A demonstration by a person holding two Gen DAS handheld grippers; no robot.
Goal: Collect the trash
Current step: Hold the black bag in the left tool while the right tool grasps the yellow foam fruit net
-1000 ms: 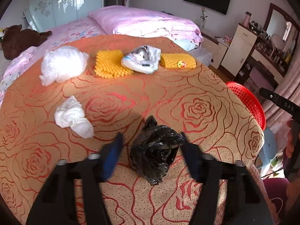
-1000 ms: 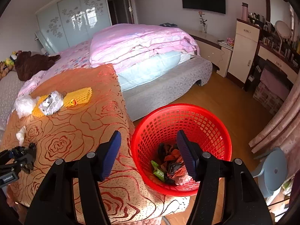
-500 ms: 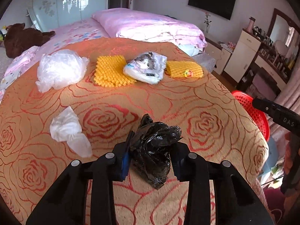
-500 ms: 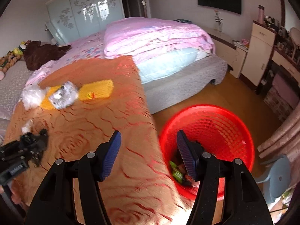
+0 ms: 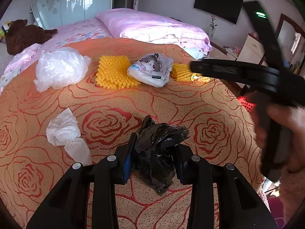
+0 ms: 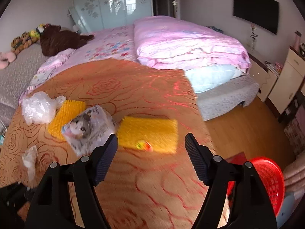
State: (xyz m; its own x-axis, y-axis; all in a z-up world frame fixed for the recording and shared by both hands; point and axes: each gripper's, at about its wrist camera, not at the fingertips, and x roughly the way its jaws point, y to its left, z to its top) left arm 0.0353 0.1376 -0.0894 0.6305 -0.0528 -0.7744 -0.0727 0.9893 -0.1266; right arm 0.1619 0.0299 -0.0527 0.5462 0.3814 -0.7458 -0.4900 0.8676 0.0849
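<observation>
My left gripper (image 5: 154, 156) is shut on a crumpled black plastic bag (image 5: 158, 152), just above the orange rose-patterned cover (image 5: 118, 99). On the cover lie a white tissue (image 5: 66, 133), a clear plastic bag (image 5: 59, 68), a yellow foam sheet (image 5: 114, 72), a cat-print wrapper (image 5: 152, 68) and a second yellow foam piece (image 5: 183, 74). My right gripper (image 6: 150, 150) is open and empty above the cover, with the second yellow foam piece (image 6: 148, 133) just ahead and the cat-print wrapper (image 6: 87, 127) to its left. The red basket (image 6: 270, 181) stands on the floor at lower right.
A bed with a pink duvet (image 6: 186, 43) lies beyond the cover. A brown plush toy (image 6: 61, 38) sits at the far left. White cabinets (image 6: 286, 80) and wooden floor (image 6: 240, 127) are on the right. The right gripper's body (image 5: 247, 76) crosses the left wrist view.
My left gripper has closed on the black bag and lifted it slightly. My right gripper has swung left, from over the red basket to over the cover near the yellow foam.
</observation>
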